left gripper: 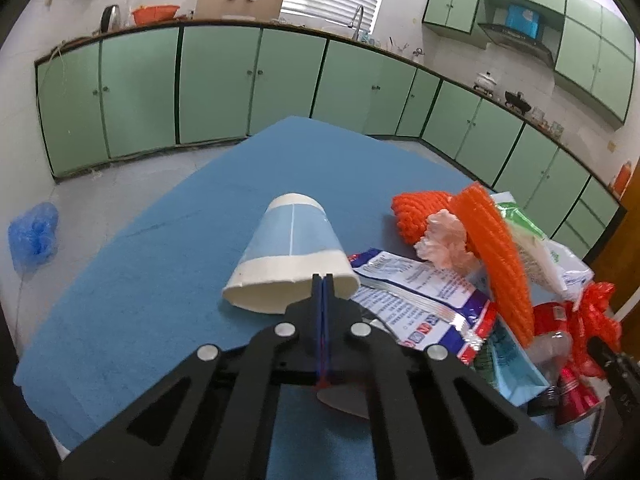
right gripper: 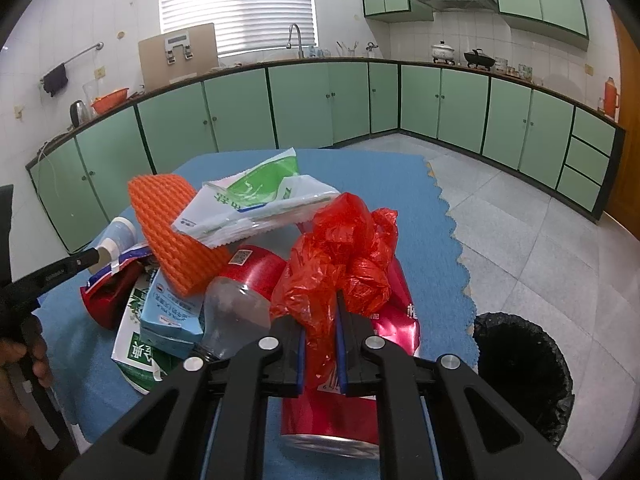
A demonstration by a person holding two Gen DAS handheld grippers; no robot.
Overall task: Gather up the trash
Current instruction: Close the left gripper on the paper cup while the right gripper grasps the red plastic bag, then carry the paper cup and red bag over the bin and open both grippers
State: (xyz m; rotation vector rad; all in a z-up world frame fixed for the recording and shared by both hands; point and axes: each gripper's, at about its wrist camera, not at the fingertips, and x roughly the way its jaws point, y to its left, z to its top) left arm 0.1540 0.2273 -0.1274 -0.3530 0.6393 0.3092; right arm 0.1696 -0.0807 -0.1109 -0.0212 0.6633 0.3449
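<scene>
A pale blue and white paper cup (left gripper: 288, 256) lies on its side on the blue table mat (left gripper: 152, 264), mouth toward me. My left gripper (left gripper: 322, 280) is shut on the cup's near rim, the paper wall pinched between its pads. In the right wrist view that gripper (right gripper: 94, 257) reaches the cup (right gripper: 118, 236) from the left. My right gripper (right gripper: 320, 308) is shut on a crumpled red plastic bag (right gripper: 344, 252), above a trash pile with orange foam netting (right gripper: 176, 232), a clear bottle (right gripper: 236, 312) and a blue milk carton (right gripper: 168, 316).
A bin with a black liner (right gripper: 520, 364) stands on the floor off the table's right edge. A white and blue wrapper (left gripper: 420, 288) lies beside the cup. Green cabinets (right gripper: 304, 100) line the walls. A blue bag (left gripper: 34, 236) lies on the floor at left.
</scene>
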